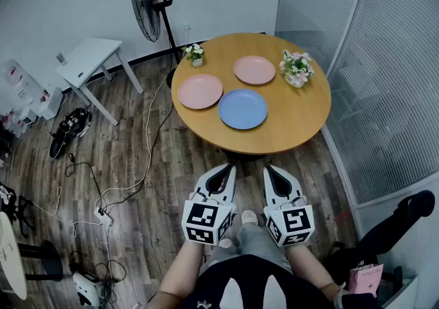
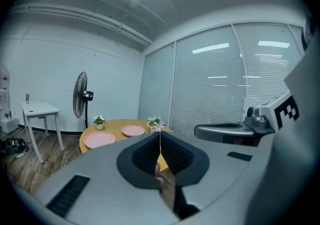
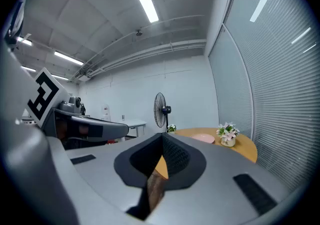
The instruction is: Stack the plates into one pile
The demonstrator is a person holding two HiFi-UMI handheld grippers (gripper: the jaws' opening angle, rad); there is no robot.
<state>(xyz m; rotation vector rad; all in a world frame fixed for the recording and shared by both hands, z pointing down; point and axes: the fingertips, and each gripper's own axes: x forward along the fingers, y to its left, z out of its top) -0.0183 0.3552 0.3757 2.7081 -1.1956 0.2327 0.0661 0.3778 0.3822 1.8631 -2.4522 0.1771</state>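
Three plates are laid singly on the round counter (image 1: 295, 119): a blue plate (image 1: 243, 108) is set nearest the front edge, a pink plate (image 1: 200, 91) just beside it on the left, and a second pink plate (image 1: 254, 70) farther back. The left gripper (image 1: 226, 170) and right gripper (image 1: 271, 172) are held side by side above the wooden floor (image 1: 137, 163), short of the counter. The fingers of each are closed together, and nothing is gripped.
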